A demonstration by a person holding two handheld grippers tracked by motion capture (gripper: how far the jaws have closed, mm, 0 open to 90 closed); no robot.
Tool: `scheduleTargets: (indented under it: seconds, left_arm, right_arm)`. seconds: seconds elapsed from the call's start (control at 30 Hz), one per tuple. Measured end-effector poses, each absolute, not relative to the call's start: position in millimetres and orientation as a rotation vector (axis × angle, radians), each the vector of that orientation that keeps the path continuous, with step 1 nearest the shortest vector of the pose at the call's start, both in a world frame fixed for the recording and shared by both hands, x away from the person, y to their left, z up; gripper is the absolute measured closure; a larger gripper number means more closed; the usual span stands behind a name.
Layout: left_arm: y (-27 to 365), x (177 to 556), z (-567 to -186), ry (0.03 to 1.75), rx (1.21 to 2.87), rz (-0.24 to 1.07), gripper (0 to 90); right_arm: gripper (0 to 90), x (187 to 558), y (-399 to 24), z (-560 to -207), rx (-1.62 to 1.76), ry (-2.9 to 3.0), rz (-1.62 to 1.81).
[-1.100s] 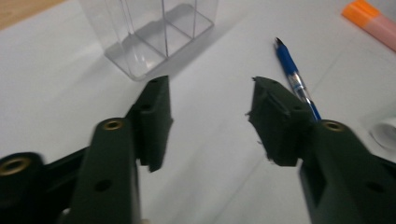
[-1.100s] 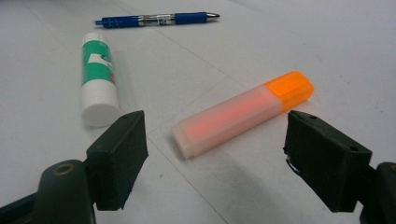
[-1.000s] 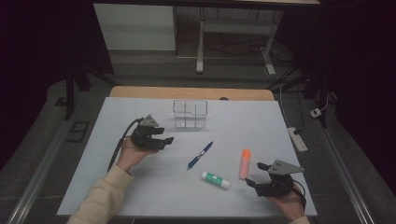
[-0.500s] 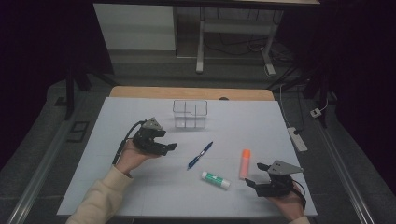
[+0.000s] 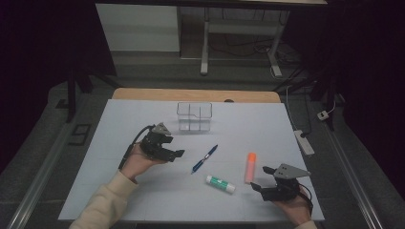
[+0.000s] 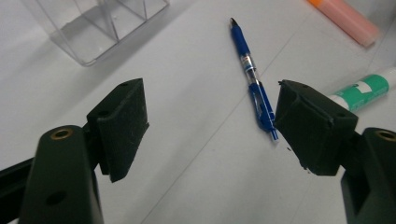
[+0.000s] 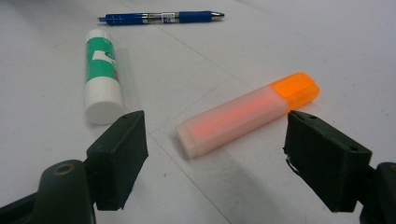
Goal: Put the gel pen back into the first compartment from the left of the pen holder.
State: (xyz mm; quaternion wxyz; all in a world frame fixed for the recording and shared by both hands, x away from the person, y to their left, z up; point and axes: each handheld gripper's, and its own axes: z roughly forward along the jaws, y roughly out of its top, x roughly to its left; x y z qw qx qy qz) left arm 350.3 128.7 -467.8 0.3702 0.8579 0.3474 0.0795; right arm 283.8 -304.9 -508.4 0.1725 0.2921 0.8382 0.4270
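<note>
Bright table — dark, dim surroundings

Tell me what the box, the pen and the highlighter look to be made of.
Box: clear hard plastic, glossy; the table shows through its walls and divider.
Pen: blue plastic barrel with a see-through middle section; the dark tip may be metal, hard to tell.
Highlighter: translucent frosted plastic body glowing orange-pink, with an opaque orange end.

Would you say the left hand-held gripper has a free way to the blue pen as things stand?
Probably yes: the left hand-held gripper stands open with bare table between it and the blue pen, nothing in the way.
</note>
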Motion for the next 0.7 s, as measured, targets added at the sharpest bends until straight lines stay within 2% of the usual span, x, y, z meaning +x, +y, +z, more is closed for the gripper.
scheduleTargets:
  seconds: [0.7]
  left_arm:
    - [98,349,-481,0.832,2.296,0.171,29.8]
  right_arm:
    - [20.9,284,-305,-509,0.825,2.387,1.211]
